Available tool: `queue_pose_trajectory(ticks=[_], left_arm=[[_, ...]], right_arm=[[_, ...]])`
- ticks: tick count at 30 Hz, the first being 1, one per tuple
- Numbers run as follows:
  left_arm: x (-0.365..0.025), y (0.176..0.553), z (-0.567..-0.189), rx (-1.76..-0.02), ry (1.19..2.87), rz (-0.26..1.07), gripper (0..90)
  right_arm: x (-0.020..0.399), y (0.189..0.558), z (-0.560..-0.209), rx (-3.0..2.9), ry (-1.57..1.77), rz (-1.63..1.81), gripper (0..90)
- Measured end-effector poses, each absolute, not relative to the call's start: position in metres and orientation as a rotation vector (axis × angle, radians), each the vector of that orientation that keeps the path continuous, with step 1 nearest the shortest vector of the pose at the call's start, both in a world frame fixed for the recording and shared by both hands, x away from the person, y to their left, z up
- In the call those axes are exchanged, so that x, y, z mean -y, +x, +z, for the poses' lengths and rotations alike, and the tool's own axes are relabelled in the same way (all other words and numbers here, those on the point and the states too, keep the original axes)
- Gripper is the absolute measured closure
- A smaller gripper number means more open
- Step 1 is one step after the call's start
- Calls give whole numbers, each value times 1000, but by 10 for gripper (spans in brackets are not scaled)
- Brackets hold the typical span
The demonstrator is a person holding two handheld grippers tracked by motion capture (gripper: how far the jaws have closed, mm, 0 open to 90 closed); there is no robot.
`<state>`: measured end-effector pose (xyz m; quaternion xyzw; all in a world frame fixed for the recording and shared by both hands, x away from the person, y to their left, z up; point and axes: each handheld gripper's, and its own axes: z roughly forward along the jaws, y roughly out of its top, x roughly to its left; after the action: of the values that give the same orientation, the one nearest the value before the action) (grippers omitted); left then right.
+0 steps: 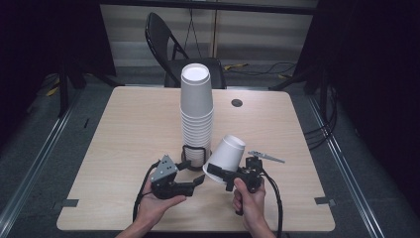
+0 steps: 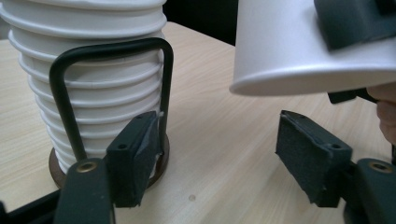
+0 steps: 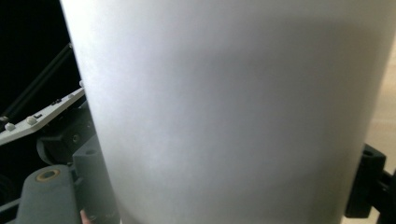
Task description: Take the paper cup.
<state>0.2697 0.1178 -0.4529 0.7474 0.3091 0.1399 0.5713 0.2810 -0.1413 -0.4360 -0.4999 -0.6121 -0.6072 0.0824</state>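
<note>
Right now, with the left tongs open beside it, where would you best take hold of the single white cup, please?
Probably at the rolled rim of the single white cup. It hangs tilted in the right tongs, mouth down and towards the left tongs. Come from the left and below, one pad inside the mouth, one outside.

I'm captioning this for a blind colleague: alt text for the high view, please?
The right gripper holds a single white cup tilted beside a tall stack of cups in a wire holder on a wooden table; the left gripper is open near the stack's base.
</note>
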Motion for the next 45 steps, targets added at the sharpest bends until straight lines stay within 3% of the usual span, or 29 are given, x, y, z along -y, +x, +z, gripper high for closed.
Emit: queue_pose_trajectory(ticks=[18,20,45], left_arm=[[-109,268,-455,-683,1732,392,417],[-109,269,-454,-679,1731,392,468],[-98,269,-461,-647,1726,466,680]], right_arm=[[136,278,-453,1512,-1541,-1747,150],[135,277,-454,1503,-1544,-1728,151],[111,273,-458,1544,-1525,-1624,142]])
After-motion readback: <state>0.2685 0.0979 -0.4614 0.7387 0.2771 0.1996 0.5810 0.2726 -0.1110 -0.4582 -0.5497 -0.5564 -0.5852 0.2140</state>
